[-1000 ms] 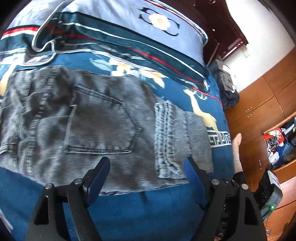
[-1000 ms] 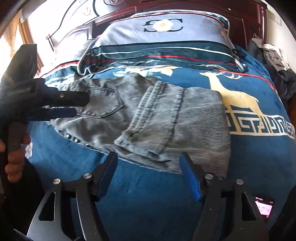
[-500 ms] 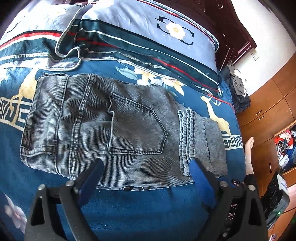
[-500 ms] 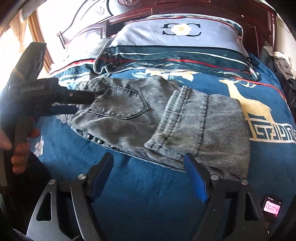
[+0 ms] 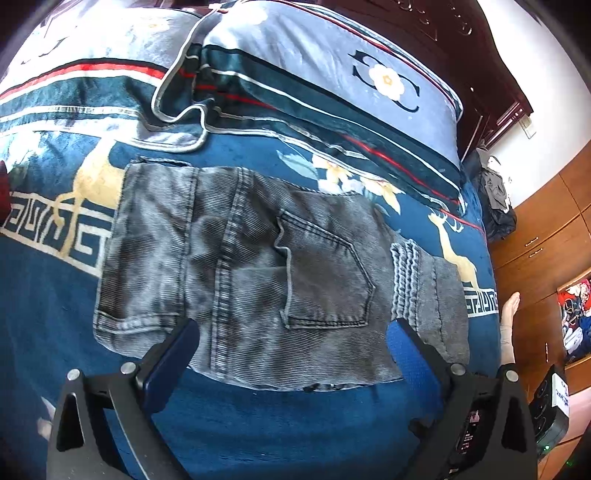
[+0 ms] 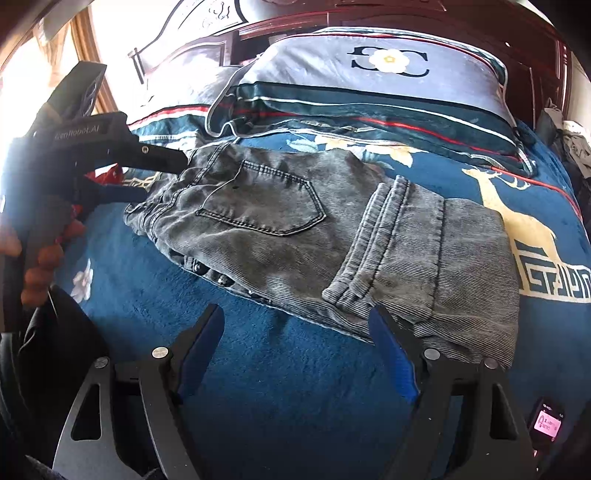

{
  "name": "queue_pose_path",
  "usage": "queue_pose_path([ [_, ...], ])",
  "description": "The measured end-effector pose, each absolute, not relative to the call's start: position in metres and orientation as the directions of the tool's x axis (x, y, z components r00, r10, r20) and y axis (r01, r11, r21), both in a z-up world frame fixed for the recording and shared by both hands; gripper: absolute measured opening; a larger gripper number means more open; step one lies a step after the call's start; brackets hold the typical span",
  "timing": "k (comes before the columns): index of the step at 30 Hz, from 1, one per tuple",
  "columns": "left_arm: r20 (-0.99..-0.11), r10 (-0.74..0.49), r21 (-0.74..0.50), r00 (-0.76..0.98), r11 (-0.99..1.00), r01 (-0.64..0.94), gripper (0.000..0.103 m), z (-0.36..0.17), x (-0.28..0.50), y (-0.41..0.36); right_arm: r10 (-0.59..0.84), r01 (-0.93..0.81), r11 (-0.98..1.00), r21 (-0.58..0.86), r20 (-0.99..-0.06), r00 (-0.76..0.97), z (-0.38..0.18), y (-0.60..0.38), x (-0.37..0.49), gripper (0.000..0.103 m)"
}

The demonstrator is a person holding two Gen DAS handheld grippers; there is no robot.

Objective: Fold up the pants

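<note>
Blue plush bedding [image 5: 280,424] with gold deer and key-pattern borders covers the bed, and two striped pillows [image 6: 369,77] lie against the dark wooden headboard [image 6: 424,22]. Folded grey denim pants [image 5: 258,266] lie flat across the middle of the bed, back pocket facing up, with the leg hems doubled over at the right end of the bundle. Seen from its own camera, the left gripper [image 5: 291,343] hangs over the near edge of the pants; its jaws have just been opening and now stand released and wide, with cloth showing in the gap below them but not pressed by either pad. The right gripper [image 6: 297,328] hangs just above the near edge by the hem end, its jaws also freshly spread and grasping nothing. In the right wrist view the left gripper [image 6: 159,177] reaches in from the left, held by a hand [image 6: 40,258]. Wooden wardrobes [image 5: 543,240] stand at the right.
</note>
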State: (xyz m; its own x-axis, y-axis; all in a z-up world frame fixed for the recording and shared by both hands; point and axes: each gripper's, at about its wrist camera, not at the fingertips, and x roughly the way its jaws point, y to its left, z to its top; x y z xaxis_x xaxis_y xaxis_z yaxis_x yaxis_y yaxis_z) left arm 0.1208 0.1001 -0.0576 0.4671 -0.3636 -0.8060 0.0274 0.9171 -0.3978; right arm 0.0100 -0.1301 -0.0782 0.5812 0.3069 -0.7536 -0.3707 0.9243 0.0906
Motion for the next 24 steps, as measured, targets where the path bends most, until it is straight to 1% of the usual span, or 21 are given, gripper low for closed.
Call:
queue_pose_path([
  [11,-0.805,-0.35,-0.385,0.479,0.922,0.027,0.102,-0.053,0.134,0.132,0.32,-0.447,0.893,0.044,-0.76,0.565,-0.078,-0.094,0.013,0.08],
  [24,-0.81,-0.324,-0.407,0.49,0.911,-0.07,0.102,-0.055,0.154,0.203,0.363,-0.591,0.806,-0.027,-0.766,0.531,-0.079,-0.03,0.018,0.08],
])
